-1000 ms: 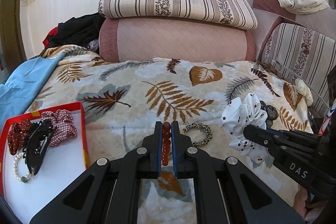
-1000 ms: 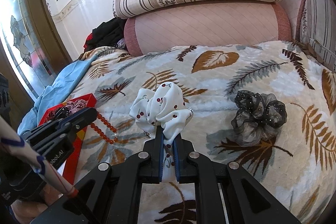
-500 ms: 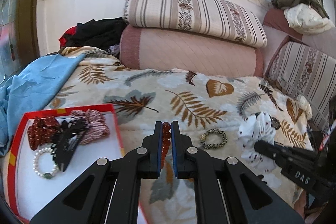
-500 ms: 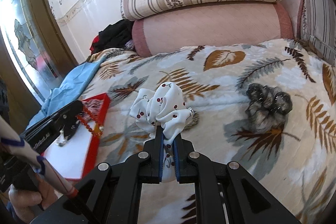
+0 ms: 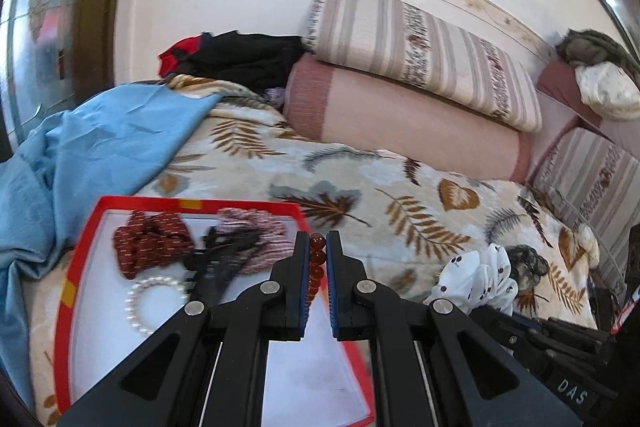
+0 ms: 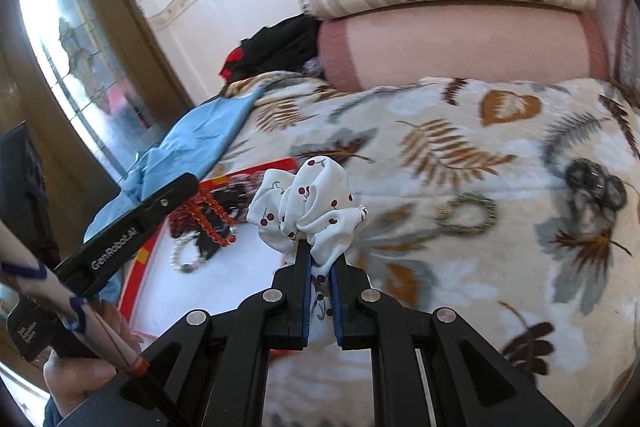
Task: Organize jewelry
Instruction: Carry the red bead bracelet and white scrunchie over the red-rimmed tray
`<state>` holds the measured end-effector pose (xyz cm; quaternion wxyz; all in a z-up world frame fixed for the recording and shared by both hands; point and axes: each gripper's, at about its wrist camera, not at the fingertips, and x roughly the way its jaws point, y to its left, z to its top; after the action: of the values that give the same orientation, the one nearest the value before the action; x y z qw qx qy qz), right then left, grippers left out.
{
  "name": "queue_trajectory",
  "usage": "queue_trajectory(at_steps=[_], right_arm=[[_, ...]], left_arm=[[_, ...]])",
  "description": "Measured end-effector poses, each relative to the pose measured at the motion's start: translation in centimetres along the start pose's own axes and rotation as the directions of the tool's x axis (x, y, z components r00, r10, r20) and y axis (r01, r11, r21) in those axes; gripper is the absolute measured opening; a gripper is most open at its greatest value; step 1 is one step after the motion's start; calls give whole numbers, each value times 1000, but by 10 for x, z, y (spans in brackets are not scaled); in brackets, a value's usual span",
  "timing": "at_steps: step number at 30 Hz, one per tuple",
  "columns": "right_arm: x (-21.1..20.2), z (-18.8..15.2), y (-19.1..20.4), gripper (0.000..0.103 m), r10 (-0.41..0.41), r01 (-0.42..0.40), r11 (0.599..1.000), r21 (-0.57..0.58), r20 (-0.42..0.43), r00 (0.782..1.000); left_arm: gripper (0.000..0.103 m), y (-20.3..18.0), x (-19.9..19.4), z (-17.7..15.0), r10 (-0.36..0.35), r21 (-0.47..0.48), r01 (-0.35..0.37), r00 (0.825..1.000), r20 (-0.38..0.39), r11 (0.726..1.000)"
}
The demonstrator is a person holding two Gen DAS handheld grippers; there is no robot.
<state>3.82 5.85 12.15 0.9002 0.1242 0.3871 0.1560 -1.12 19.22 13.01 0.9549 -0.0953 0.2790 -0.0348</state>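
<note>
left claw (image 5: 318,259) is pinching the amber bead string (image 5: 316,267) above the red tray (image 5: 84,227), while right claw (image 6: 320,259) is gripping the cherry scrunchie (image 6: 308,199) tight over the bed (image 6: 480,267).

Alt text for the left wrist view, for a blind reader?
The left hand-held gripper pinches an amber bead strand over a red-rimmed tray on a leaf-print bedspread. The tray holds scrunchies, a black clip and a pearl bracelet.
</note>
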Motion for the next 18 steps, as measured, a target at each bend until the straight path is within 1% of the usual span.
queue_trajectory(at_steps=[3, 8, 14, 18], right_arm=[[11, 1, 23, 10, 31, -32, 999, -17, -22, 999], [30, -2, 54, 10, 64, -67, 997, -48, -61, 996], [55, -9, 73, 12, 96, -101, 994, -40, -119, 988], [75, -19, 80, 12, 100, -106, 994, -26, -171, 980]], left_arm=[[7, 23, -3, 4, 16, -45, -16, 1000, 1, 999], [7, 61, -8, 5, 67, -95, -67, 998, -6, 993], [7, 111, -6, -1, 130, -175, -138, 990, -59, 975], [7, 135, -1, -8, 171, -218, -191, 979, -106, 957]])
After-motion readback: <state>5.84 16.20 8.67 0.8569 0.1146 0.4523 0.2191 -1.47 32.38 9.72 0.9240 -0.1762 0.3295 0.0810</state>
